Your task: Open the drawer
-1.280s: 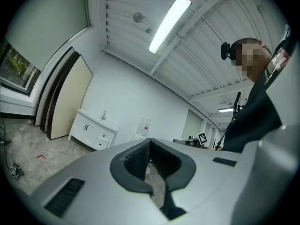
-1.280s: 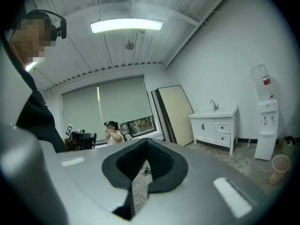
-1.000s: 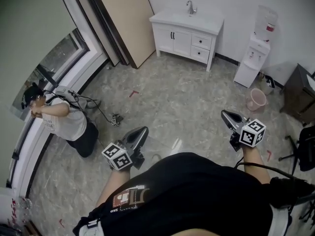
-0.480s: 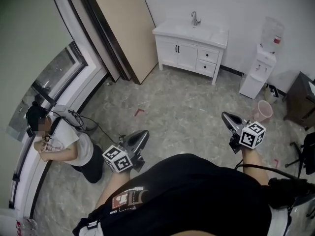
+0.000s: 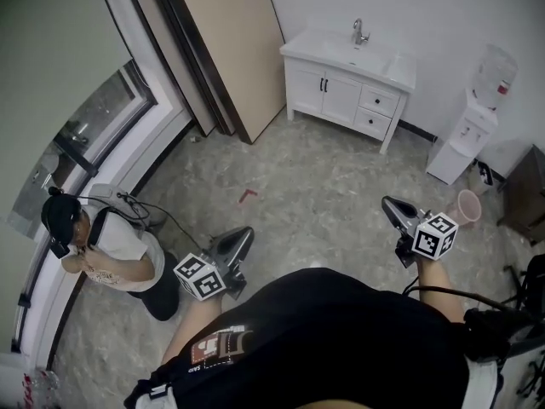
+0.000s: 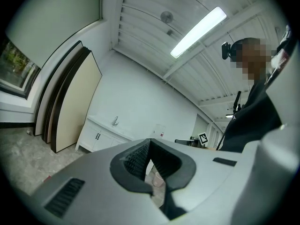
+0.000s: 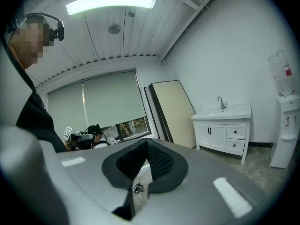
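A white vanity cabinet [image 5: 328, 88] with a sink and tap stands against the far wall. Two small drawers with dark knobs, the upper drawer [image 5: 381, 102] and the lower drawer [image 5: 372, 123], sit closed on its right side. The vanity [image 7: 224, 130] also shows in the right gripper view, and small and distant as the vanity [image 6: 101, 137] in the left gripper view. My left gripper [image 5: 245, 233] and right gripper [image 5: 387, 203] are held out level over the floor, far short of the cabinet. Both are shut with nothing between the jaws.
A large beige panel [image 5: 230, 41] leans on the wall left of the vanity. A water dispenser [image 5: 473, 135] and a pink bucket [image 5: 468, 204] stand to its right, with dark furniture [image 5: 524, 194] beyond. A person [image 5: 102, 245] crouches by the window at left, cables nearby.
The whole view has advanced across the room toward the vanity. Both grippers keep the same pose and stay shut. The crouching person now lies further back at my left.
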`<action>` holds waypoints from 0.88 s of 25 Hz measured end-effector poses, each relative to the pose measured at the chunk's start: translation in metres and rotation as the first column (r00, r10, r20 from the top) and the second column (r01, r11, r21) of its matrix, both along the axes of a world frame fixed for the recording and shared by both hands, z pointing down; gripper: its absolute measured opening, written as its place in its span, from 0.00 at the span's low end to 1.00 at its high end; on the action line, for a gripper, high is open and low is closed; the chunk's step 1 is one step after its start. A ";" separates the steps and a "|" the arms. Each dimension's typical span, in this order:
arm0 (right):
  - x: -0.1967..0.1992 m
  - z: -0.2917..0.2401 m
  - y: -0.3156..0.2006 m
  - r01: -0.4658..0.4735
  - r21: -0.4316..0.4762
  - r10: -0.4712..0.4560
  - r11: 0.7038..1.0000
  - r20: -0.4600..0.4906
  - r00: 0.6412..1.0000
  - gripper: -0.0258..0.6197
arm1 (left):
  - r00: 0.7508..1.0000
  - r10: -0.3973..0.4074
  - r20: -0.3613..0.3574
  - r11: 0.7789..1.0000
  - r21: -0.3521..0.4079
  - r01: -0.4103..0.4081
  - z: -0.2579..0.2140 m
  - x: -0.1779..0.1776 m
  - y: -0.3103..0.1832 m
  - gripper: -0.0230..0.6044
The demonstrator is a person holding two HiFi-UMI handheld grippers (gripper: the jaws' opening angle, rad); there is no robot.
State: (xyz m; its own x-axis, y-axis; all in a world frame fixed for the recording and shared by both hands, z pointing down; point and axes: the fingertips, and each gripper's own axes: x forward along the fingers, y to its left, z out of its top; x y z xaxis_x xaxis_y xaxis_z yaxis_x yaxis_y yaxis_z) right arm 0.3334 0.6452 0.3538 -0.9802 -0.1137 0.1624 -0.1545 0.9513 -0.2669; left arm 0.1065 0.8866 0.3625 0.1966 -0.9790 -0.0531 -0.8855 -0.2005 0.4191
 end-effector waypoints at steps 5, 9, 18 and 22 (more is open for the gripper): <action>-0.047 0.007 -0.059 0.094 -0.001 -0.094 0.996 0.005 0.996 0.03 | 0.997 -0.075 0.009 0.997 -0.003 0.075 0.000 -0.026 -0.051 0.02; -0.078 0.008 -0.115 0.164 -0.003 -0.164 0.986 -0.005 0.986 0.03 | 0.991 -0.135 0.003 0.991 -0.001 0.135 -0.007 -0.043 -0.104 0.02; -0.104 -0.005 -0.254 0.216 0.013 -0.216 0.976 -0.011 0.976 0.03 | 0.989 -0.144 -0.017 0.990 0.014 0.144 -0.012 -0.049 -0.250 0.02; -0.114 0.004 -0.298 0.210 -0.004 -0.210 0.978 -0.020 0.977 0.03 | 0.990 -0.136 -0.026 0.991 -0.019 0.136 -0.006 -0.056 -0.295 0.02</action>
